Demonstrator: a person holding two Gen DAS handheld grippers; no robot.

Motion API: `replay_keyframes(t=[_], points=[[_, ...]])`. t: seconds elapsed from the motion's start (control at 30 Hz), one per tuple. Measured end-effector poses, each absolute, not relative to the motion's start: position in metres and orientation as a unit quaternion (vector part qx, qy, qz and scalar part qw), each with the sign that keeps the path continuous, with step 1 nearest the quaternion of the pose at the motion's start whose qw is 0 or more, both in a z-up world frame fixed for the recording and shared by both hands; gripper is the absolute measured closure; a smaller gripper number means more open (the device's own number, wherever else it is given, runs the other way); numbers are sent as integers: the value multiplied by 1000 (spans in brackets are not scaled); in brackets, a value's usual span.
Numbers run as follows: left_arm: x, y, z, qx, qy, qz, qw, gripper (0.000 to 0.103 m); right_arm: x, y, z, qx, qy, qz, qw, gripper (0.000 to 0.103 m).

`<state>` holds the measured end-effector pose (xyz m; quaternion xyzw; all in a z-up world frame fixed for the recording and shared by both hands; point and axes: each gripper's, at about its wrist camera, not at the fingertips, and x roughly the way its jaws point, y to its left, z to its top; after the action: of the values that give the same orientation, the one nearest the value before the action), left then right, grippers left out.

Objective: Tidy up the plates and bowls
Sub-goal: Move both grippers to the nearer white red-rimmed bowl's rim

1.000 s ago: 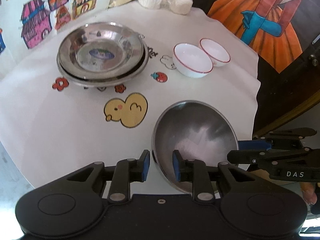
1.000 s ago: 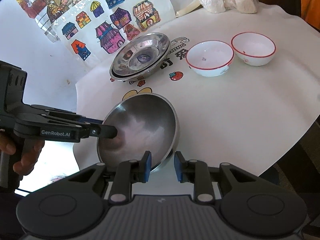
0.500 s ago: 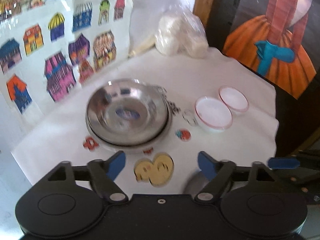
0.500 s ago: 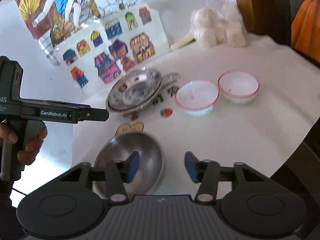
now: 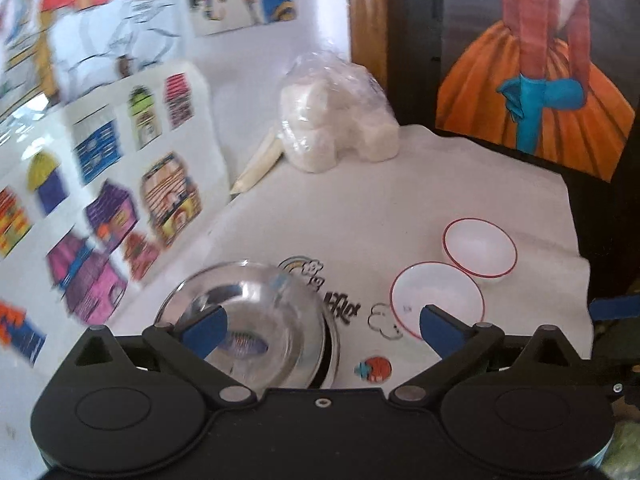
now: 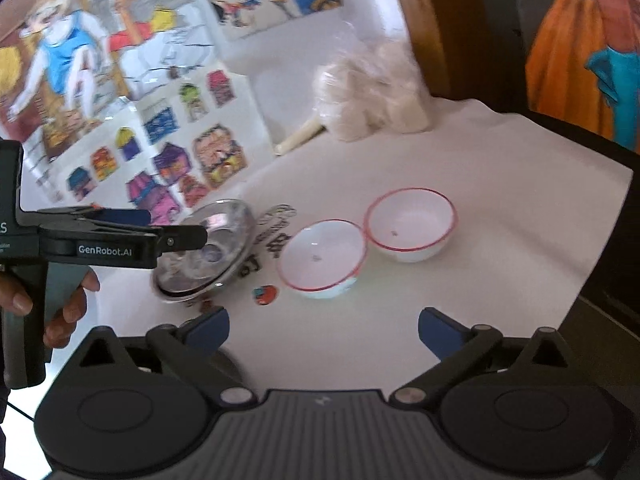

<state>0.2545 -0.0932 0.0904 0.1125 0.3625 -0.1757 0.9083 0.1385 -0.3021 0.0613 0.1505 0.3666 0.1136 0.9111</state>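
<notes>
Table cloth (image 6: pixel 500 208): white, matte, slightly creased, printed with small cartoon stickers; it carries every dish in view.
Steel plates (image 5: pixel 256 320): a stack of shallow round dishes, shiny and mirror-like, a blue label in the well; no long axis, being round; they lie straight ahead of and below the left gripper, towards its left finger.
Steel bowl (image 6: pixel 230 364): only a blurred dark edge shows, low by the right gripper's left finger; I cannot tell its full position.
White bowls: near one (image 6: pixel 322 254) and far one (image 6: pixel 412 224), glossy, round, red-rimmed, rims touching or just apart; they sit ahead of the right gripper and to the right of the plates.
Key relation: the white bowls lie nearer the right hand, the plates nearer the left; my guess is that a bowl rim is the next target.
Left gripper (image 5: pixel 320 328): jaws opening, spread wide; nothing between the blue pads.
Right gripper (image 6: pixel 323 330): jaws opening, wide apart; nothing held.
</notes>
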Motion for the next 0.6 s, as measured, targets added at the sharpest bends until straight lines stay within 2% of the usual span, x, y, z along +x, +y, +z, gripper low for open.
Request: replay_keyframes(t=[0.37,0.6], points=[[317,-130,56,180,397,-183,881,1,167,-311,35,163,398,100,897,0],[337,-142,46,178,419,-218,863,1,187,-316,20,183,412,93,888,0]])
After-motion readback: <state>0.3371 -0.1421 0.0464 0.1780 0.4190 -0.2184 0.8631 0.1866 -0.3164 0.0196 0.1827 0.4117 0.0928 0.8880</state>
